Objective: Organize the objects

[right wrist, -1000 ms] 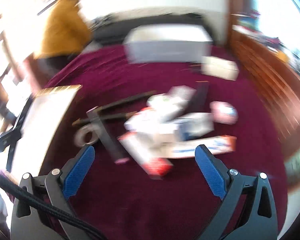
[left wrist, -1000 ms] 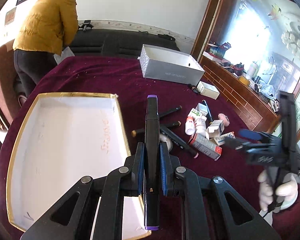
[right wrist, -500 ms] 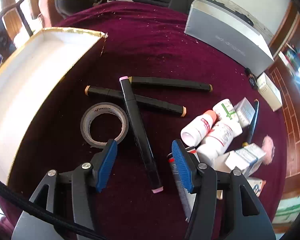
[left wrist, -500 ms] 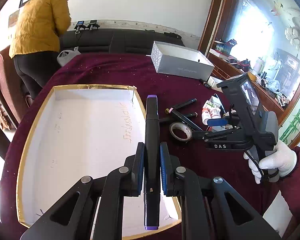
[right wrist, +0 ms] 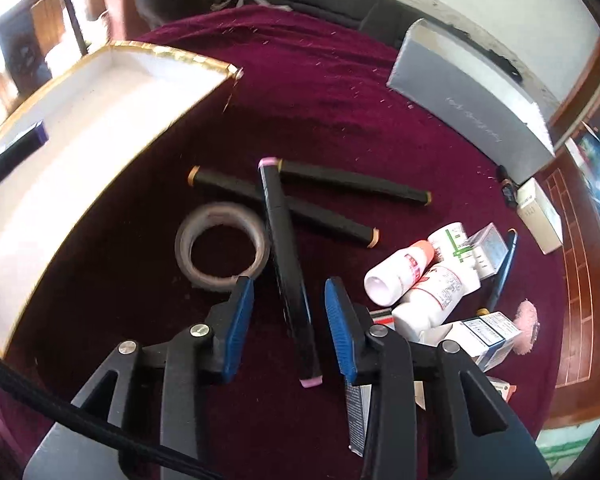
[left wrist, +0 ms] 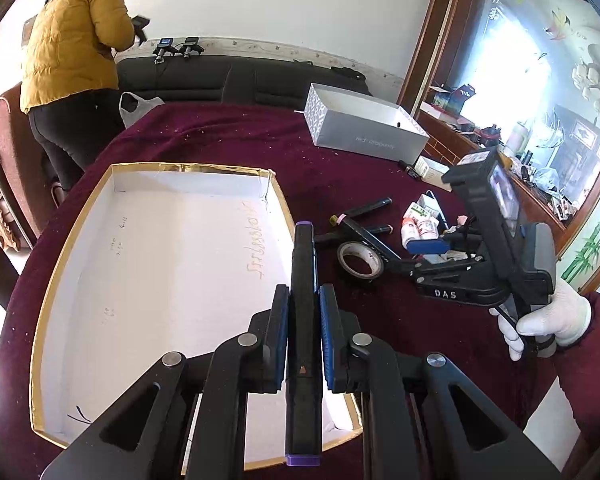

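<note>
Left gripper (left wrist: 303, 320) pinched hard on the purple-capped marker (left wrist: 303, 312), lengthwise between the pads and poised above the right rim of the gold-edged white box (left wrist: 76, 240), presumably for dropping inside. Right gripper (right wrist: 288, 316) partly spread, jaws just closing, straddling the pink-capped marker (right wrist: 286, 264) with neither pad pressing, probably to grip it mid-barrel. That marker lay on the maroon cloth (right wrist: 320, 92), crossing 1 of 2 orange-capped markers (right wrist: 316, 214), beside the tape roll (right wrist: 220, 246).
</note>
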{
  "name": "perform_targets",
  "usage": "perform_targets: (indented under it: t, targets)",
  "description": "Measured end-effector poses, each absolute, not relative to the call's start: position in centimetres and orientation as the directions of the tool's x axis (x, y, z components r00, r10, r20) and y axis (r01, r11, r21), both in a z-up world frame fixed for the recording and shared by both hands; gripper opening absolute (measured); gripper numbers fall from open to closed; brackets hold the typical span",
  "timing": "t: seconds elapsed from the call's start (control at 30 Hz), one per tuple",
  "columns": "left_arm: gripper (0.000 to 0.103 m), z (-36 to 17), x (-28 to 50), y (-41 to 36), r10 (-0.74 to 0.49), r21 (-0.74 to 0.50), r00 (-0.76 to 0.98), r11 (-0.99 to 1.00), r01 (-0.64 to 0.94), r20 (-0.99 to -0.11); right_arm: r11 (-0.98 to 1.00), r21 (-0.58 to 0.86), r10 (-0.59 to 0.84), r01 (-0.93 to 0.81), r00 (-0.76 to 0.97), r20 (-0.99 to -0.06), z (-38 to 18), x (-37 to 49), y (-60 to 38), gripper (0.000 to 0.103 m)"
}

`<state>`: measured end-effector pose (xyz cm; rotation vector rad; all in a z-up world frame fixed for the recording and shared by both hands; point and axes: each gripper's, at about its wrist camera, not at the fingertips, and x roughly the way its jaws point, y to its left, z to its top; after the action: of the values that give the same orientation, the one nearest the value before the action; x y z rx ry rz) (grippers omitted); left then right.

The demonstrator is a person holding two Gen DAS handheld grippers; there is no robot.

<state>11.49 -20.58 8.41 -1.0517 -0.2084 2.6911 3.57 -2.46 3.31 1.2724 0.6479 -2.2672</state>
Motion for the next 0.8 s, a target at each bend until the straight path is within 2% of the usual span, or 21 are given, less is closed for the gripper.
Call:
perform_targets:
  t: [0.1, 0.2, 0.3, 0.37, 0.43, 0.57, 0.8]
  targets:
    - [0.012, 8.6, 12.0, -20.4, 0.279, -0.218, -0.712, -0.96, -0.178, -0.644, -0.757, -0.199, -0.172, 0.622, -0.484, -0.858, 3.8, 4.4, -2.7, 0.035]
    - [0.012, 9.1, 12.7, -20.6, 0.29, -0.233, -0.714, -0.956, -0.18, -0.637, -0.76, -0.2, -0.215, 0.618, -0.53, -0.821, 6.7, 5.6, -2.5, 0.035]
    - [0.012, 10.1, 13.4, -21.0, 0.293, -0.235, -0.731, -0.954, -0.185, -0.616, -0.791, -0.171, -0.271, 0.587, -0.588, -0.762, 13.3, 7.8, -0.6, 0.035]
    - [0.012, 10.8, 13.7, -21.6, 0.318, -0.265, -0.736, -0.945, -0.193, -0.597, -0.817, -0.168, -0.305, 0.552, -0.659, -0.687, 19.6, 10.2, 1.5, 0.035]
    - [0.012, 11.5, 14.1, -21.9, 0.356, -0.298, -0.739, -0.93, -0.217, -0.573, -0.837, -0.103, -0.363, 0.537, -0.687, -0.63, 24.8, 12.8, 3.7, 0.036]
    - [0.012, 13.4, 15.2, -22.3, 0.428, -0.333, -0.742, -0.898, -0.287, -0.515, -0.863, -0.031, -0.42, 0.504, -0.751, -0.51, 32.9, 18.6, 6.5, 0.044]
    - [0.012, 20.4, 18.6, -24.2, 0.555, -0.371, -0.754, -0.822, -0.432, -0.352, -0.881, 0.062, -0.46, 0.47, -0.817, -0.347, 45.6, 26.2, 6.1, 0.044]
